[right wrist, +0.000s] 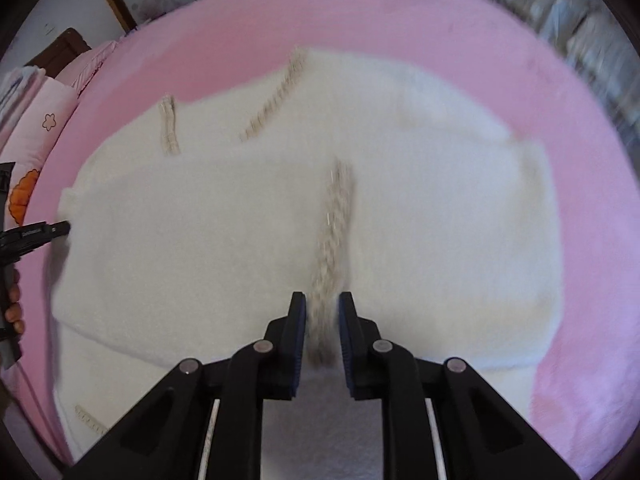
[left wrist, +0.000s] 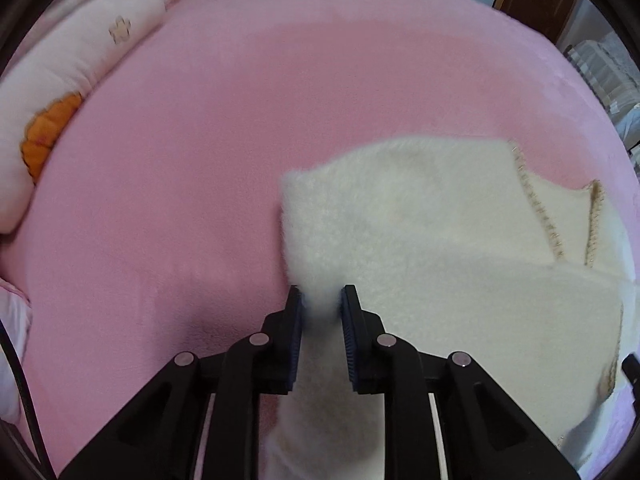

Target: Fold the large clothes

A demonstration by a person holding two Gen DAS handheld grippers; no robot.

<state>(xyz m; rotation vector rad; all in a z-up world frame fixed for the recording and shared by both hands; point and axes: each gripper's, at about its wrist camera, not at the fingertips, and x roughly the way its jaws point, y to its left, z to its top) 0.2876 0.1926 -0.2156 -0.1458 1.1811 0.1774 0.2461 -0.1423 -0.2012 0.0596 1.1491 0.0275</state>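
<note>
While both grippers are pinching the fluffy white garment [right wrist: 420, 208], it is lying spread on the pink bed [left wrist: 180, 160], toward the right of the left wrist view and filling the middle of the right wrist view. The left gripper [left wrist: 321, 304] is holding its fingers clamped on a plain corner of the fleece. The right gripper [right wrist: 322, 312] is clamping its fingers on the beige braided trim [right wrist: 338, 216]. Judging from this, a fold is being carried over. Doing it well is meaning lifting both held edges at an even height, moving them together so the cloth is not skewing, and laying the edge down square on the layer beneath. A patterned pillow [left wrist: 60, 80] is sitting at the far left, well apart from the work.
</note>
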